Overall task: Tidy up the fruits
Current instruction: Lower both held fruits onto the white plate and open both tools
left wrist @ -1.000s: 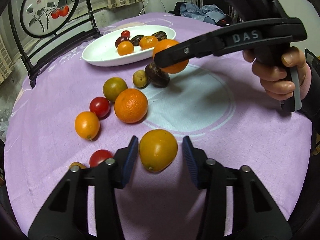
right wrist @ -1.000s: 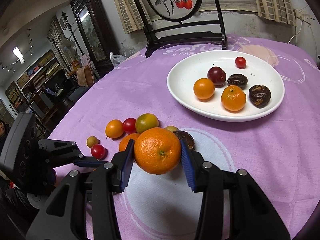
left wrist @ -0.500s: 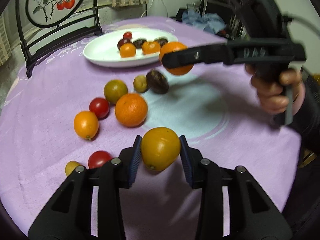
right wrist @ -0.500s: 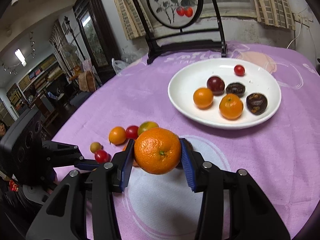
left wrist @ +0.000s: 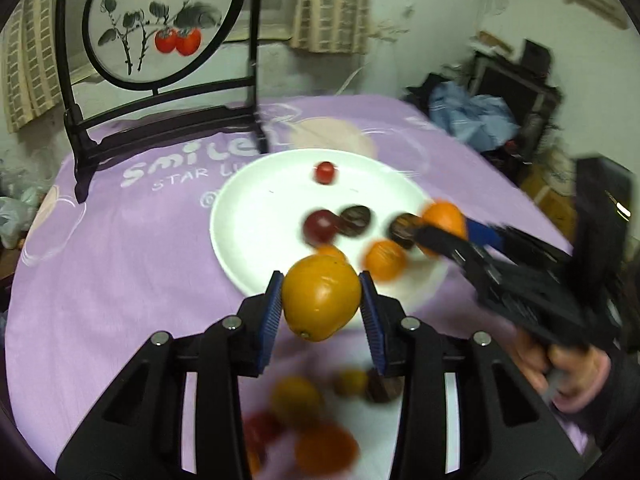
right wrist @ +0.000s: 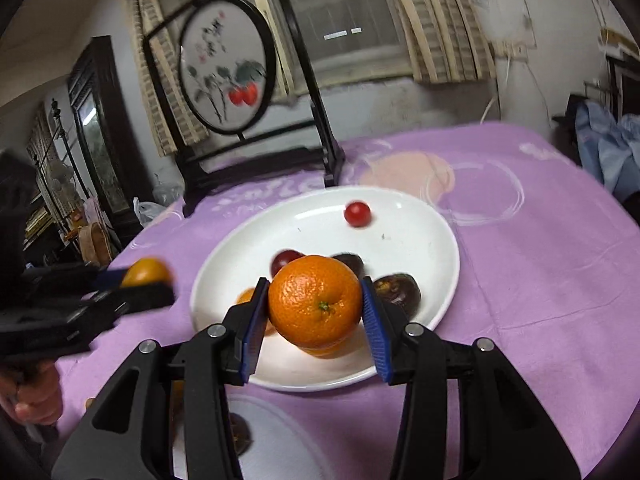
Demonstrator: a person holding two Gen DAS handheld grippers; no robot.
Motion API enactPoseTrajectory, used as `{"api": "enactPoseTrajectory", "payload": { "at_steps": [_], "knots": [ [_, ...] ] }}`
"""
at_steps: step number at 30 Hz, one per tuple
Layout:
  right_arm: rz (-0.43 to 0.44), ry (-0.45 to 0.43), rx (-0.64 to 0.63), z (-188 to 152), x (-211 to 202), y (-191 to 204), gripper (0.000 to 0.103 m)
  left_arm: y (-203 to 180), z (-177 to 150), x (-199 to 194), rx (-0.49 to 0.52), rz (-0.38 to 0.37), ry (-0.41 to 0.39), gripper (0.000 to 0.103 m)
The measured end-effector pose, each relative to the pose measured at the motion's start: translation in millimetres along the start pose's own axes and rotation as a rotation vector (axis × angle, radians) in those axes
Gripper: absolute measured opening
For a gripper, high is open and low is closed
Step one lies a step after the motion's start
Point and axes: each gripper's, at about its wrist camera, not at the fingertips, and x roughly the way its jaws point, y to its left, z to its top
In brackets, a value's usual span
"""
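Two fruits are in the air at once, and that is where I see the trouble. The left hand-held gripper is clamped on a yellow-orange citrus at the near rim of the white plate, while the right hand-held gripper is clamped on a tangerine low over the plate's front half. Both tools converge on the same side of the plate, so one black frame could knock the other and jar a fruit loose. The plate already carries a cherry tomato, a dark plum, some wrinkled dark fruits and small oranges; a tangerine let go onto that cluster may bump them or roll toward the rim. The round skins sit between narrow blue pads, so a quick swing, which the blur suggests, could slip one out over the purple cloth on the desk.
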Motion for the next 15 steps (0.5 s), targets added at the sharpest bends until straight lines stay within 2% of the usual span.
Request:
{"api": "enactPoseTrajectory", "payload": {
  "at_steps": [4,8,9,10,12,15],
  "knots": [
    [0.01,0.02,-0.011,0.3,8.7,-4.4,0.045,11.5,16.1,40.8,-0.032,0.052,0.069,0.038],
    [0.024,0.052,-0.03,-2.2,18.3,-2.1,0.046,15.8,16.8,64.8,-0.022,0.135,0.105,0.039],
    [0.027,0.055,-0.032,-2.7,18.3,-1.5,0.048,17.0,16.5,68.8,-0.023,0.155,0.113,0.042],
    [0.025,0.054,-0.035,-2.7,17.3,-1.3,0.052,17.4,15.2,68.4,-0.026,0.163,0.111,0.061],
    [0.028,0.049,-0.036,-0.4,10.9,0.0,0.055,16.5,15.8,54.4,-0.036,0.174,0.064,0.077],
    [0.042,0.005,-0.028,3.5,-6.8,2.4,0.061,11.4,15.6,19.0,-0.033,0.157,0.0,0.089]
  ]
}}
